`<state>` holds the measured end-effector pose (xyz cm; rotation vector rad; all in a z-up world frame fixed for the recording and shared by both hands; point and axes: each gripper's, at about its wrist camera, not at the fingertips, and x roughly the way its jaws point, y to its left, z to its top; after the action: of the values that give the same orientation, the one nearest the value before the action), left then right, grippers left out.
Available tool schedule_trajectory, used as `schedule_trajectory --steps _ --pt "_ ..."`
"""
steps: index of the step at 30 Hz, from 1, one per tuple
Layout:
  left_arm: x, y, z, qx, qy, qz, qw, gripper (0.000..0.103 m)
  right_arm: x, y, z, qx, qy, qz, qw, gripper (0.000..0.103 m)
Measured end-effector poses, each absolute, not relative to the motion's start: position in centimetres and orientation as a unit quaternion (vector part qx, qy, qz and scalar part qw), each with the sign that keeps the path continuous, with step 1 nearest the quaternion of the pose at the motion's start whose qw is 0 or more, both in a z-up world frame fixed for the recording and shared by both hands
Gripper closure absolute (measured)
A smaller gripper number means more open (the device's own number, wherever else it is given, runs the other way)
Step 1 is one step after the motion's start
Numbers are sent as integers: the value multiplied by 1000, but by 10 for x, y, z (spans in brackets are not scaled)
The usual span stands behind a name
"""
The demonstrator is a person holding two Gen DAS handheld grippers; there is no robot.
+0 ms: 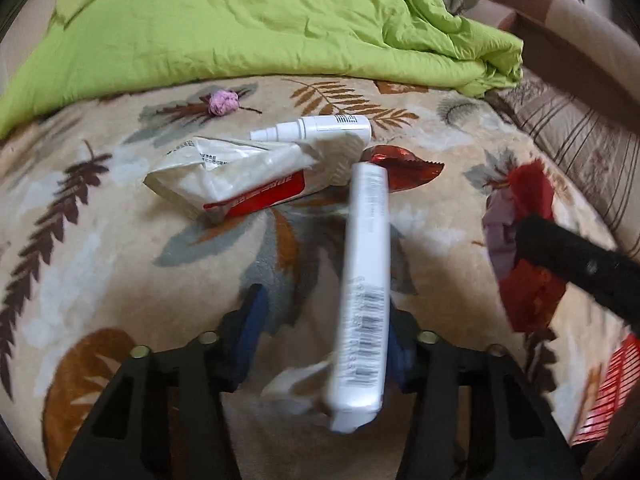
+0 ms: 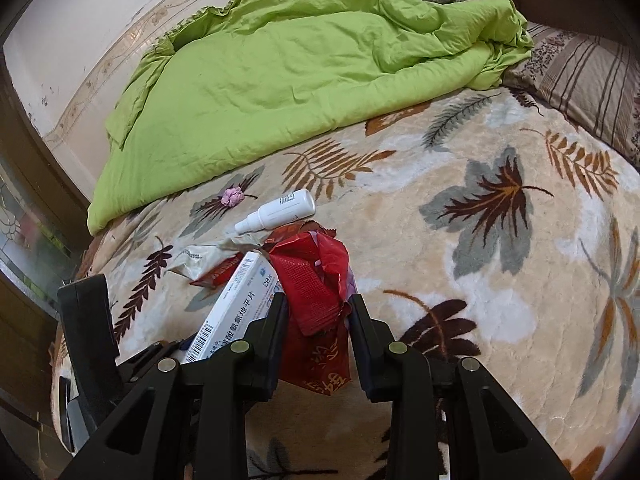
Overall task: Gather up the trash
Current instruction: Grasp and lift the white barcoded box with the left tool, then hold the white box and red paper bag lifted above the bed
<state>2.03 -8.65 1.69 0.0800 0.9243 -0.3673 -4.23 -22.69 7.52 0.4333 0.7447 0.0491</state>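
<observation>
1. I see a bed with a leaf-print blanket (image 2: pixel 500 280) and a green duvet (image 2: pixel 288 72) behind it.
2. My left gripper (image 1: pixel 324 312) is spread wide; a white carton (image 1: pixel 362 300) sits against its right finger, grip unclear.
3. My right gripper (image 2: pixel 318 308) pinches a red bag (image 2: pixel 316 292).
4. A spray bottle (image 1: pixel 320 128), crumpled wrapper (image 1: pixel 240 180) and pink wad (image 1: pixel 224 103) lie on the blanket.

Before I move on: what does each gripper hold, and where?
Right gripper: red bag, by its bunched edge. Left gripper: jaws open wider than the white box between them, no grip visible.
</observation>
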Motion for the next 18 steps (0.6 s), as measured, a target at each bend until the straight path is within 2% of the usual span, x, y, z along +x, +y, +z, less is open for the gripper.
schedule_trajectory --steps 2,4,8,18 --pt "19 -86 18 32 440 -178 880 82 -43 -229 75 212 361 19 908 70" --pt "19 -84 19 26 440 -180 879 89 -43 -230 74 213 362 18 907 70" --pt "12 -76 25 13 432 -173 885 89 -46 -229 76 211 359 19 909 70" --pt "-49 -51 71 61 352 -120 926 89 -82 -209 91 178 331 49 925 70"
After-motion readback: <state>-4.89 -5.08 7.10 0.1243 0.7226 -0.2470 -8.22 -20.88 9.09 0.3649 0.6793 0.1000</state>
